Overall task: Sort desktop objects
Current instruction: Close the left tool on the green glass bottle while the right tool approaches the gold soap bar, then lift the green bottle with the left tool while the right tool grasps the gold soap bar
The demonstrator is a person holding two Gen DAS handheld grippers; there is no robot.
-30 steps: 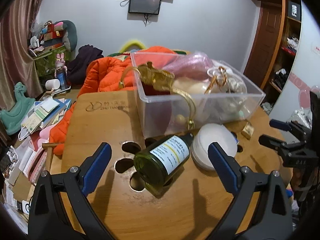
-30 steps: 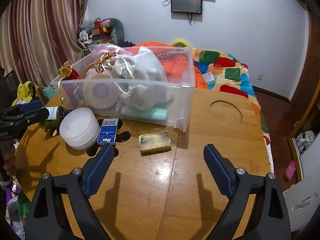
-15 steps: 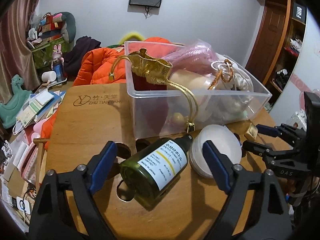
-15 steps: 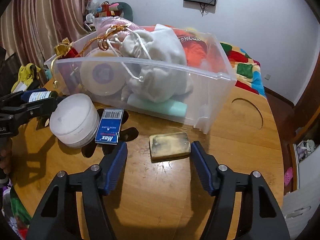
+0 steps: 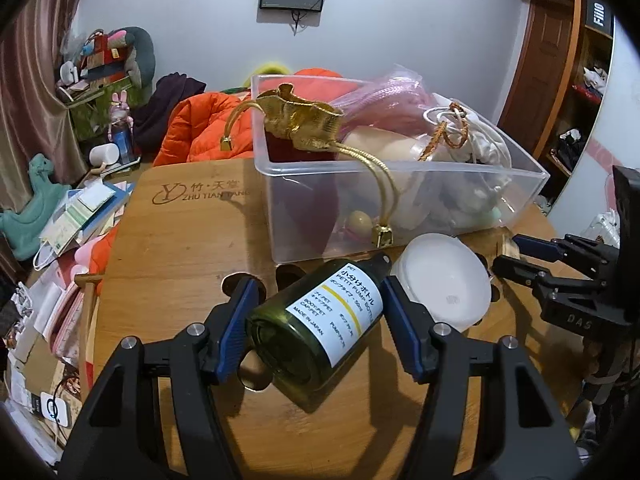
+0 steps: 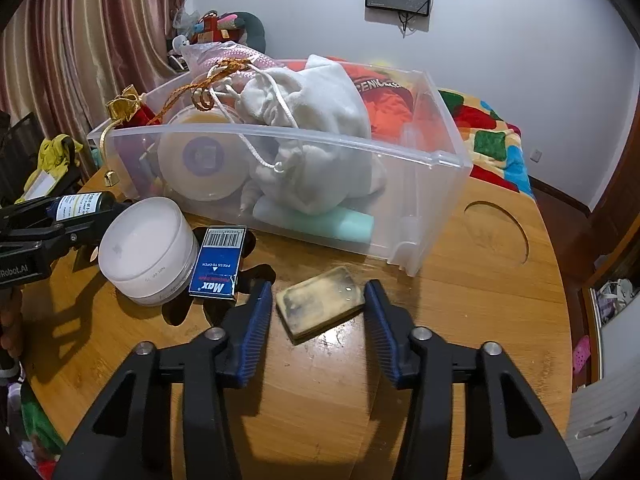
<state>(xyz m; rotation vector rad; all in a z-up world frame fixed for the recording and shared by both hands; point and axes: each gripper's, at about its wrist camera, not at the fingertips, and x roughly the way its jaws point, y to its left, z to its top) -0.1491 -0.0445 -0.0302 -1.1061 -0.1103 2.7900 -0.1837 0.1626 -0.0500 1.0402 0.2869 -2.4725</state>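
Observation:
A green pump bottle (image 5: 320, 322) with a white label lies on its side on the round wooden table (image 5: 168, 248). My left gripper (image 5: 318, 316) is open with one finger on each side of the bottle, close but apart from it. My right gripper (image 6: 318, 316) is open around a flat yellowish block (image 6: 320, 306) on the table. A white round jar (image 6: 146, 248) and a blue Max box (image 6: 218, 264) sit left of the block. A clear plastic bin (image 6: 420, 196) holds pouches and tubes.
The bin's front wall stands just beyond both grippers. The table has cut-out holes (image 5: 236, 284) near the bottle and a round recess (image 6: 496, 236) at the right. Clutter lies on the floor (image 5: 68, 232) left of the table. A bed (image 6: 492, 140) lies behind.
Both grippers moved forward and narrowed. The left now straddles the green bottle; the right now straddles the yellowish block.

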